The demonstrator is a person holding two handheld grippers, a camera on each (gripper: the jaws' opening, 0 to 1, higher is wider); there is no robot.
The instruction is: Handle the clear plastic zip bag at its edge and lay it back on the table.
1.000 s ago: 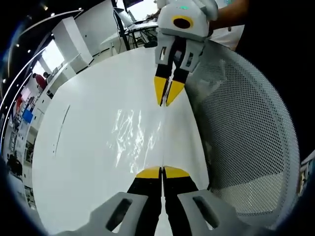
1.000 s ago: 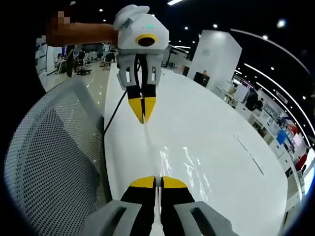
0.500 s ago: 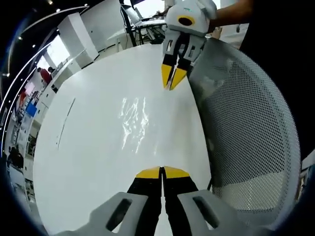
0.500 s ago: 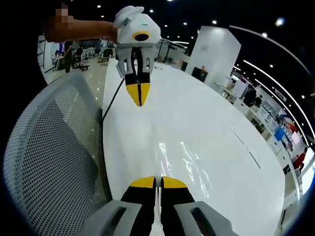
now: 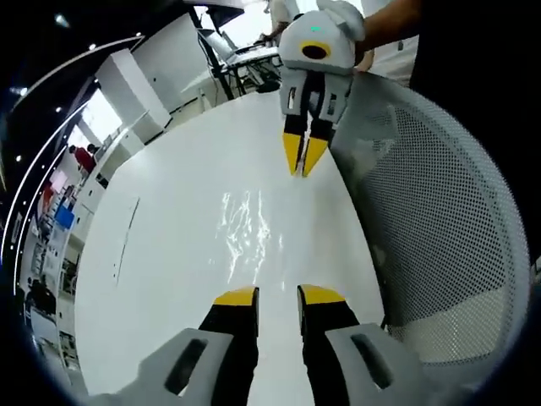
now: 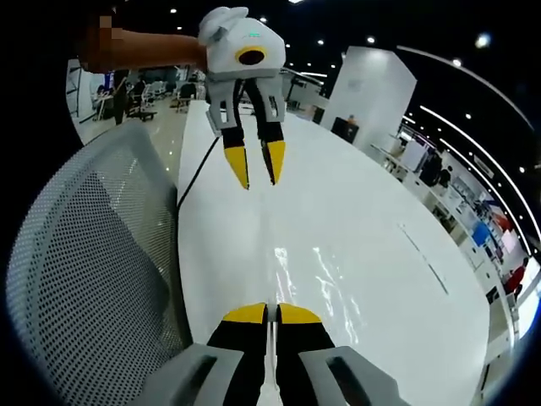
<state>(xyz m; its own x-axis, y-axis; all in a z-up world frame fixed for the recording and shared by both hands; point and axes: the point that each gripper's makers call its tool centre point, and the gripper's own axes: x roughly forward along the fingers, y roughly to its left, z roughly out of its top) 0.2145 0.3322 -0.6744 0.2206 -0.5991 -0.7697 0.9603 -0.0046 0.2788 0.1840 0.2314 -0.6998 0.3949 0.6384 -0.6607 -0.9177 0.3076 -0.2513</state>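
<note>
Progress first: I judge the bag nearly laid down, with one end already let go.

Left gripper view: my left gripper [image 5: 277, 295] has its jaws spread, a clear gap between the yellow tips and nothing in it. Just ahead of them the clear plastic zip bag [image 5: 249, 241] lies as a glossy, wrinkled patch on the white tabletop [image 5: 161, 254], near the edge that runs along the mesh chair back [image 5: 439, 228]. Beyond the bag, the right gripper [image 5: 303, 156] points toward me, tips nearly together; whether it pinches the bag's far edge I cannot tell here.

Right gripper view: the right gripper [image 6: 264, 315] has its jaws pressed together at the near end of the bag [image 6: 325, 271], whose sheen runs away over the tabletop [image 6: 380, 254]. A thin film in the tips is too faint to confirm. The left gripper [image 6: 254, 165] hangs opposite, jaws apart, above the tabletop near the chair-side edge.

Left to do, as I read it: free this end and withdraw.
</note>
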